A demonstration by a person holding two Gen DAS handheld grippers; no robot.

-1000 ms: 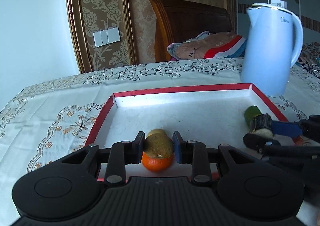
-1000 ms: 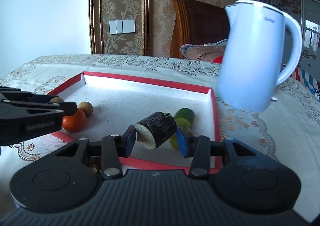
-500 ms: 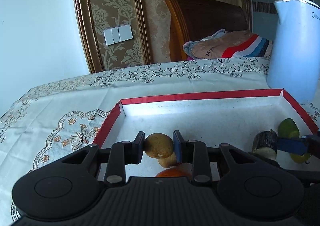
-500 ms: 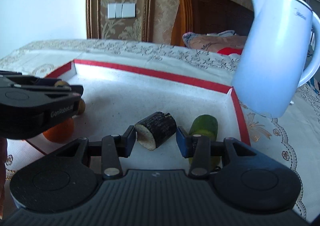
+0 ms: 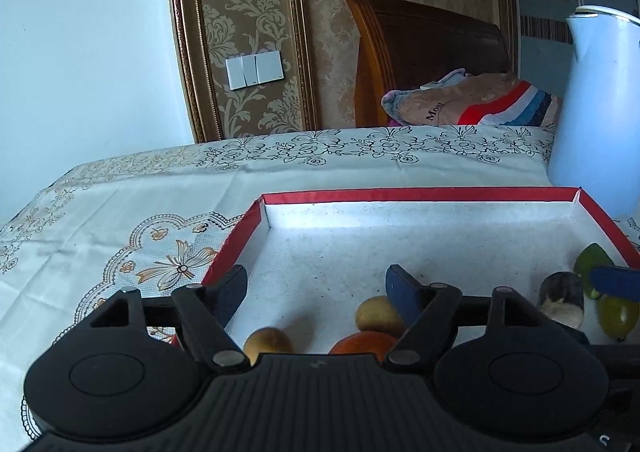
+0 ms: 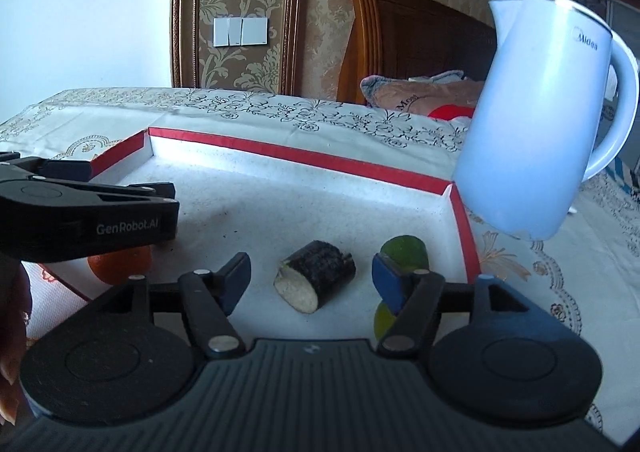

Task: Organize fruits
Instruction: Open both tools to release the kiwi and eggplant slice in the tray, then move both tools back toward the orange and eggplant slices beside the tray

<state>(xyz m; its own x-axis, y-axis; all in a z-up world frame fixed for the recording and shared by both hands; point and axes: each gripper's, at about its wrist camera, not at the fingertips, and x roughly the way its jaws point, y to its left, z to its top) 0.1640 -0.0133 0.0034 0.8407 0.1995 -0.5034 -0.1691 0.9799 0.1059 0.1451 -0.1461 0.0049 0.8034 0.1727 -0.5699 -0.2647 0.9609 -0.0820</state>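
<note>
Taking the red-rimmed tray (image 5: 420, 194) as landmark and going left to right: the left claw (image 5: 316, 290) hangs over the tray's near left corner, its jaws opening with nothing pressed between them. A small brown fruit (image 5: 267, 344) lies on the tray floor below the gap; a second one (image 5: 378, 316) and an orange (image 5: 366, 344) sit by the right finger. The right claw (image 6: 311, 278) is over the tray's near right part, jaws also opening. A dark-skinned cut piece (image 6: 316, 280) lies on the tray between them, untouched, its long axis slanting from near left to far right. Green fruit (image 6: 404, 250) lies behind the right finger. Both drops look done, so backing straight out seems next. Only the right view shows the cut face clearly; only the left shows both brown fruits.
</note>
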